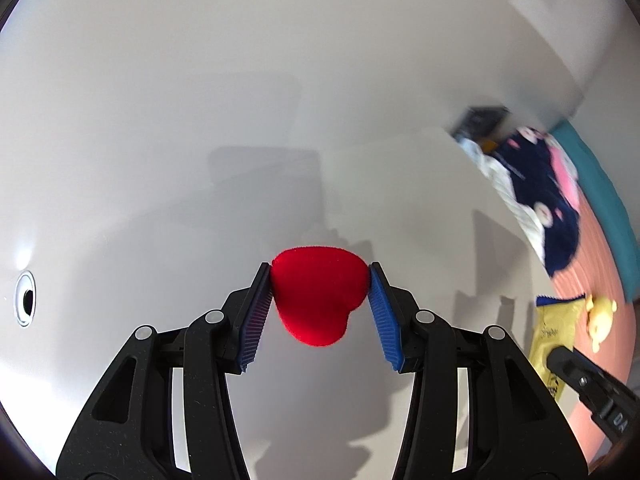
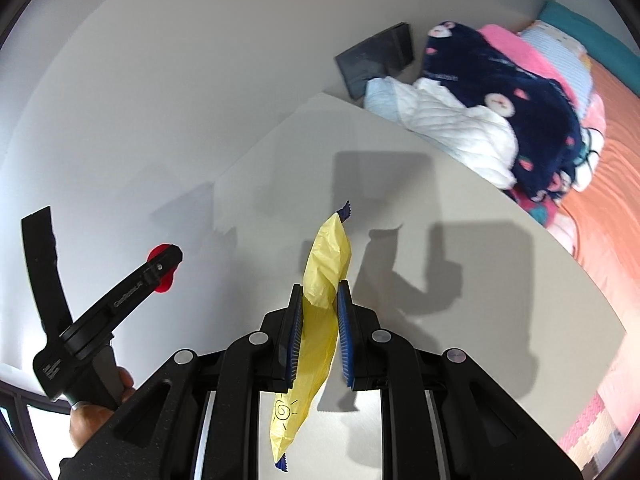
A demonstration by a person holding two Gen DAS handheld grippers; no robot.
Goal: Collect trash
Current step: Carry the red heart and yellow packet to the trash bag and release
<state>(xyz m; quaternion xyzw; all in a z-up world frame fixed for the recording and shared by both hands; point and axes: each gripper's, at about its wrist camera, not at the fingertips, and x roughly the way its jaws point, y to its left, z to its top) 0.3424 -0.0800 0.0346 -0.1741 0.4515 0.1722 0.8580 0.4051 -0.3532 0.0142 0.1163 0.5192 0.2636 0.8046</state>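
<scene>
While carrying, left gripper (image 1: 320, 280) is clenching the red heart (image 1: 320, 300), right gripper (image 2: 319, 292) pinching the yellow wrapper (image 2: 320, 300); keeping both squeezes firm seems wise.

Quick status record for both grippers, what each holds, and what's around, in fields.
left gripper: shut on red heart-shaped piece, held off the white surface
right gripper: shut on yellow wrapper, which hangs out past both ends of the pads
background: pile of clothes on orange bedding, dark box against the wall
bin: none in view
</scene>
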